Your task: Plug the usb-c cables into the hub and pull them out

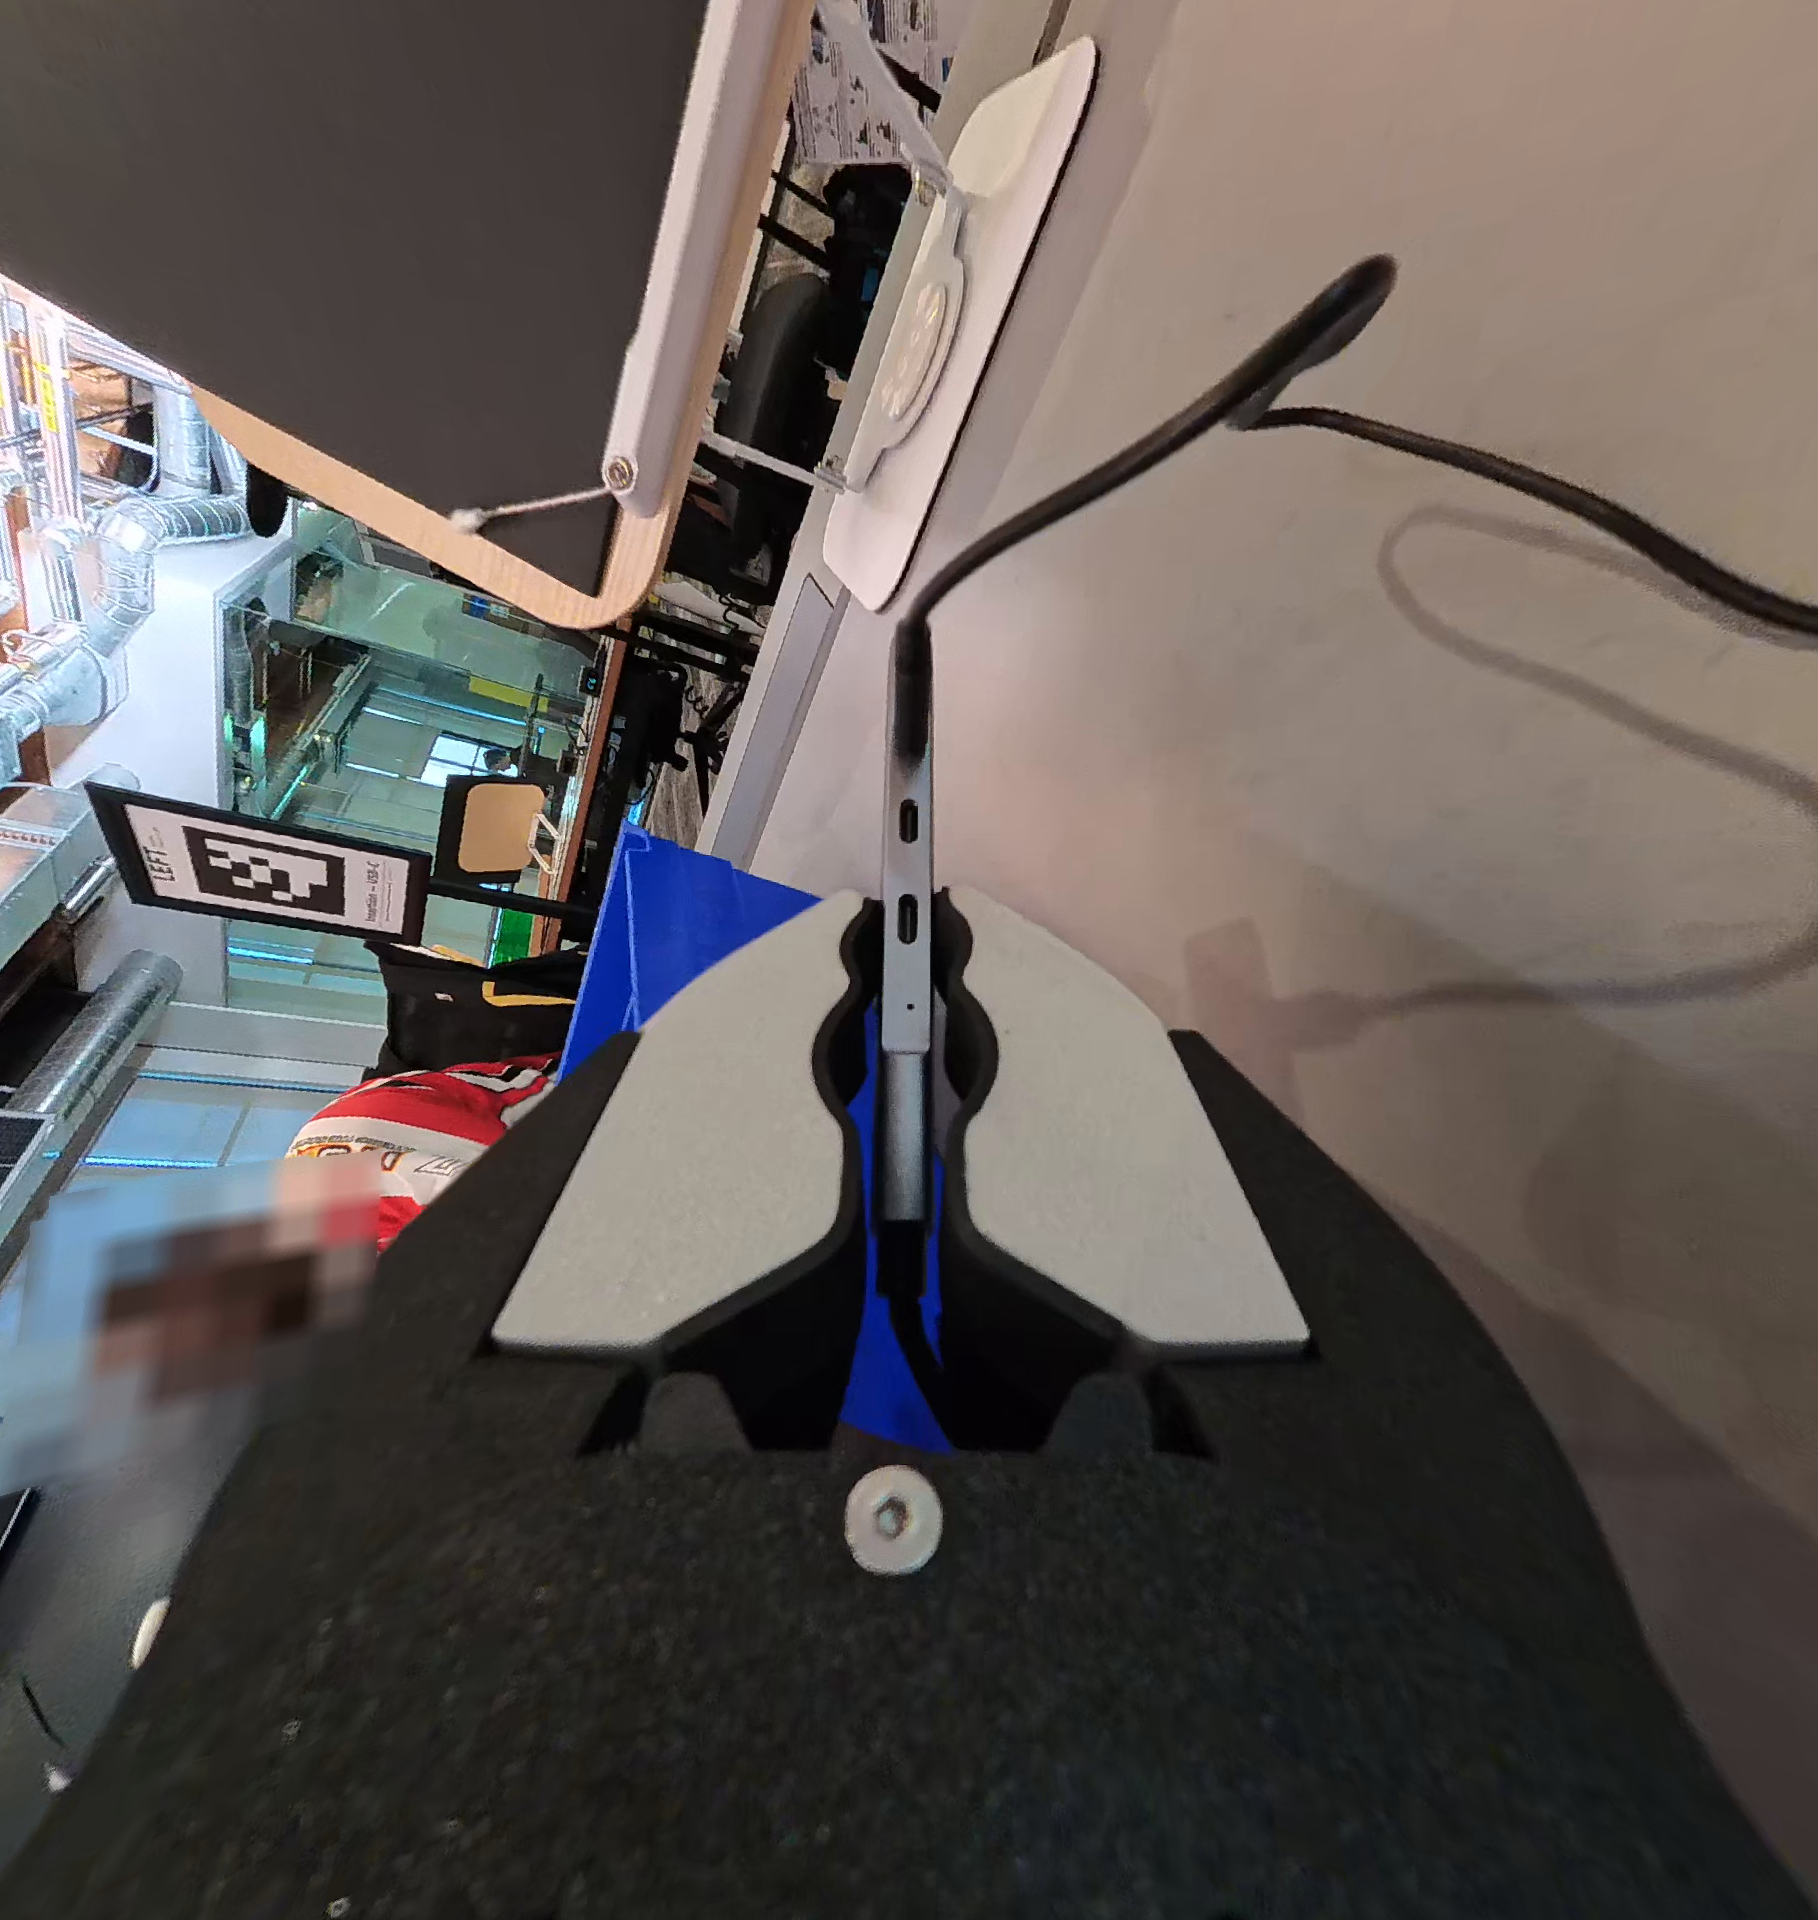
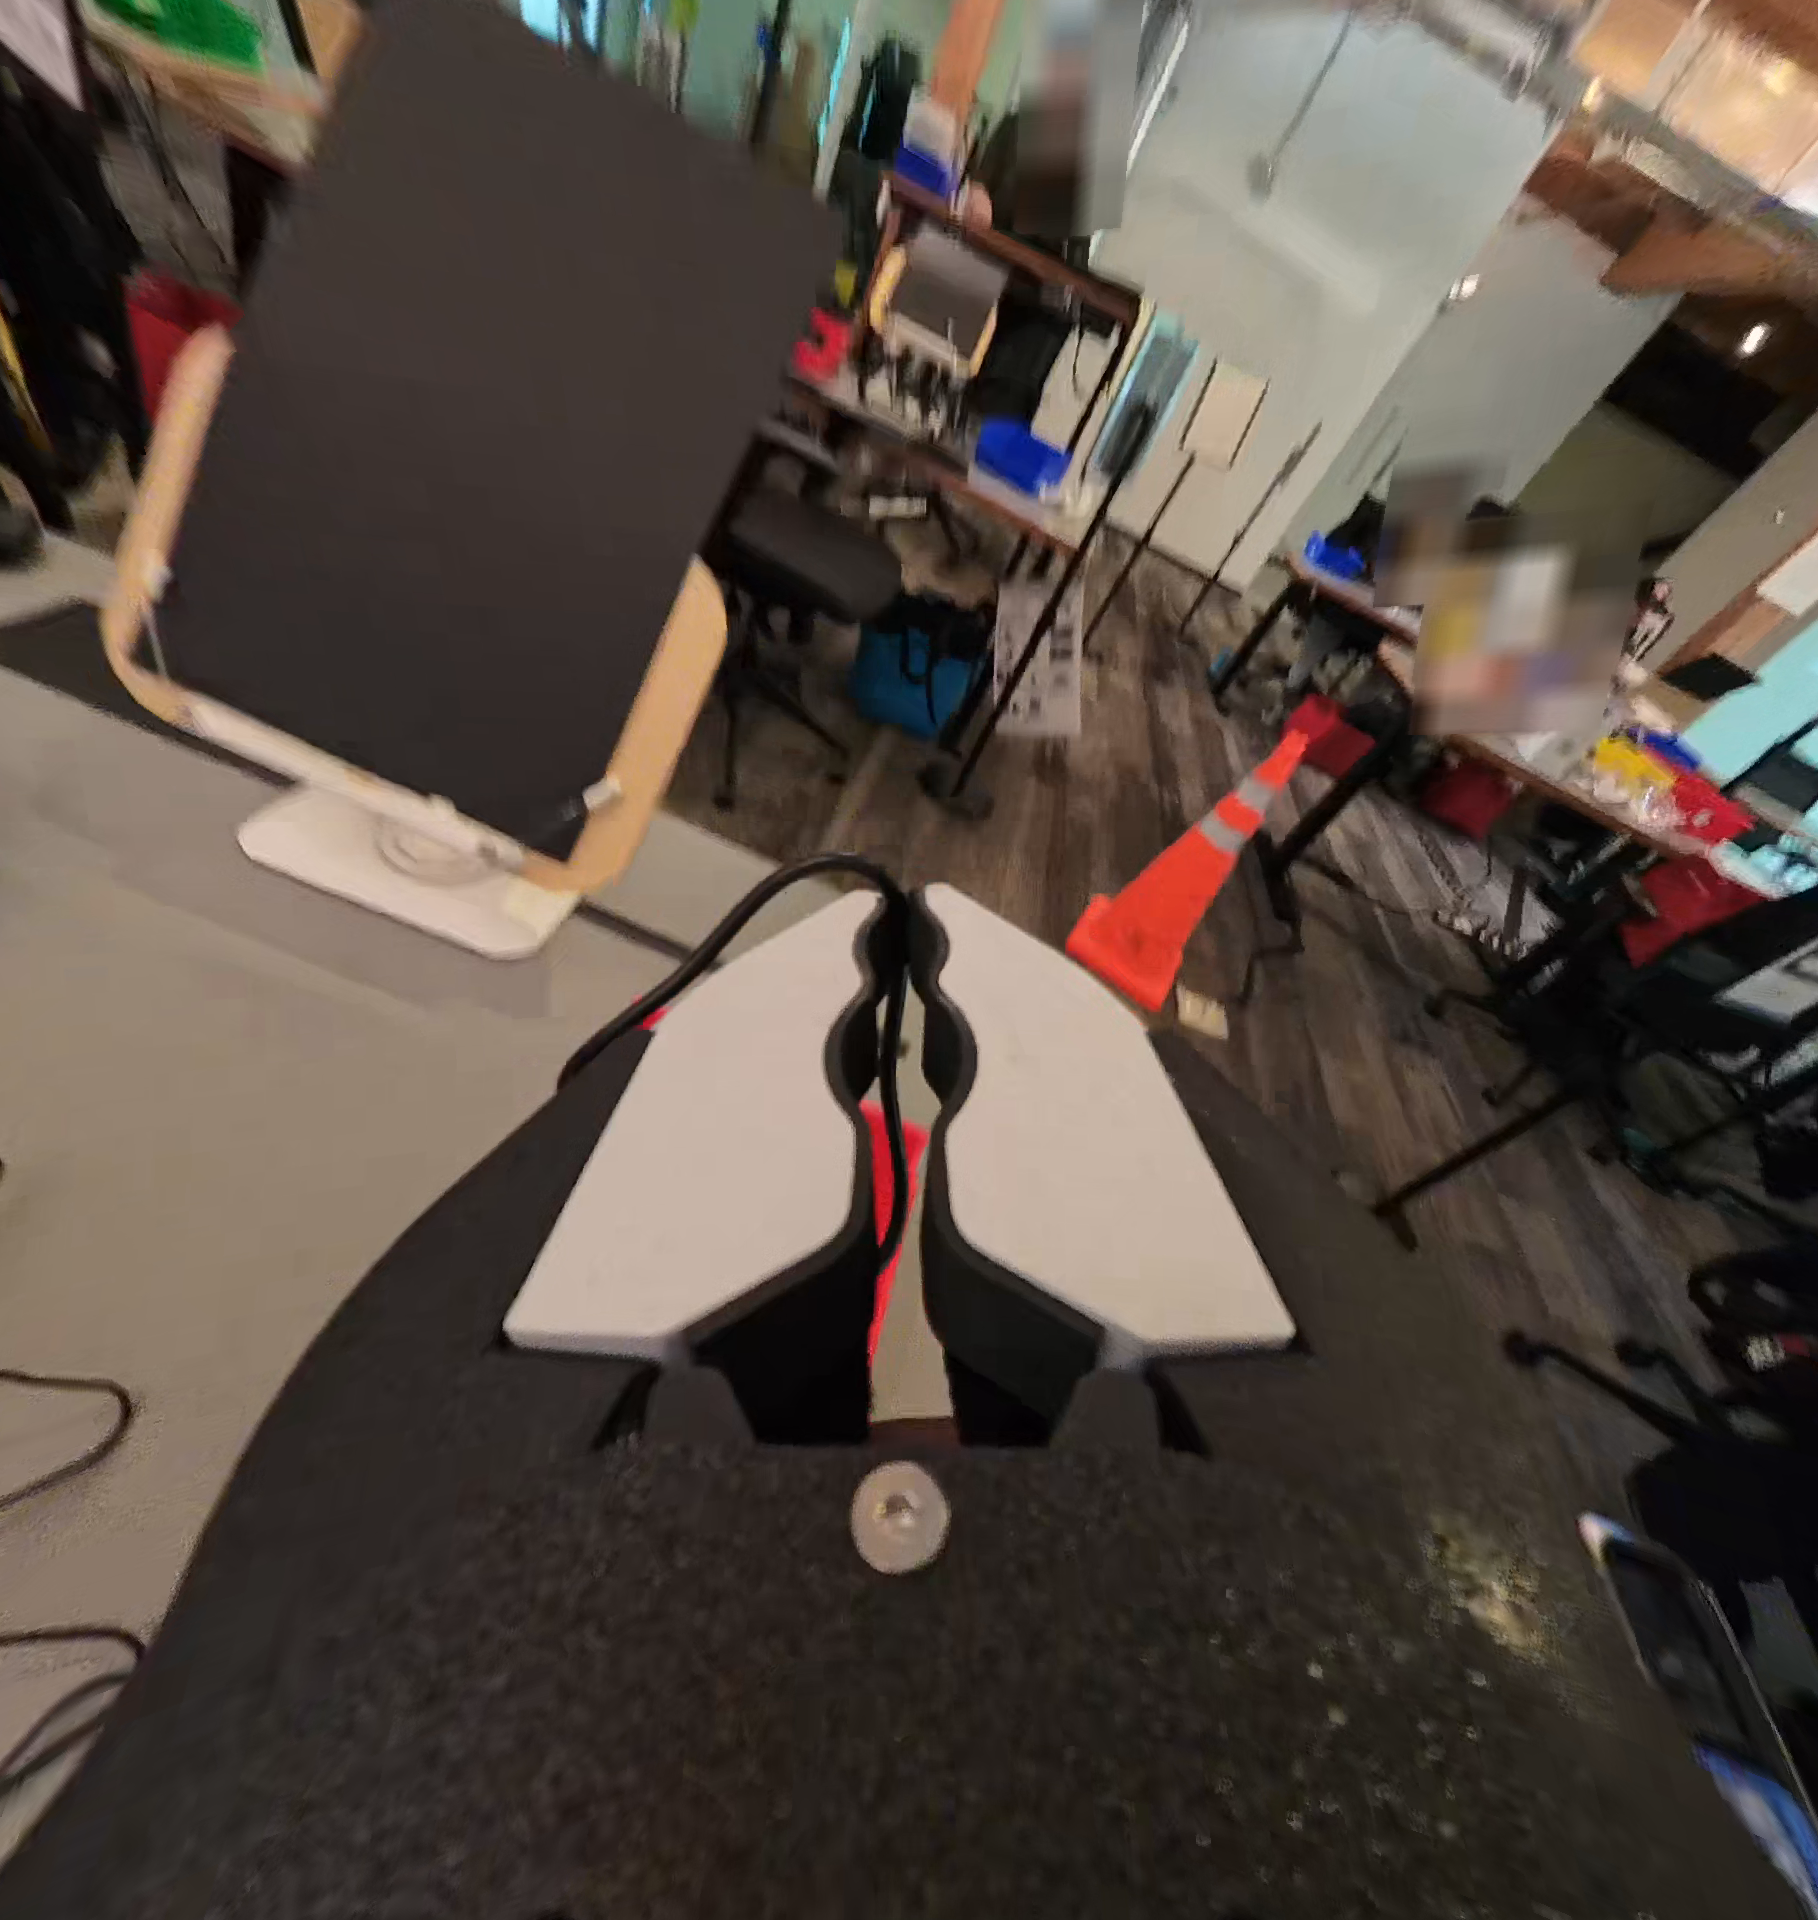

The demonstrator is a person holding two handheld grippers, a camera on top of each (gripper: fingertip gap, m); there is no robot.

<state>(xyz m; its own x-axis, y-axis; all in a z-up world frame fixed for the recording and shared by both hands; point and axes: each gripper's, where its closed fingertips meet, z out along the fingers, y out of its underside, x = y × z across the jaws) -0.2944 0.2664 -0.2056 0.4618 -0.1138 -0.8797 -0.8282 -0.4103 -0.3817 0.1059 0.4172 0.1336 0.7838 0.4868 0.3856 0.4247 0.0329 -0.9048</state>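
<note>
Presently, left gripper (image 1: 907, 914) is clamped on the grey hub (image 1: 910, 935), held edge-on above the table (image 1: 1404, 831), one black cable (image 1: 1144, 457) plugged into its far end. Right gripper (image 2: 905, 914) pinches another black cable (image 2: 889, 1081); beyond stands a lamp (image 2: 469, 436).

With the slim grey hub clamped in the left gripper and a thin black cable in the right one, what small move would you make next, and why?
Probably bring the right gripper, shut on the thin black cable, toward the slim grey metal hub held by the left gripper. Two oval ports on the hub's edge look empty, and only one black cable seems plugged in at its far end.
</note>
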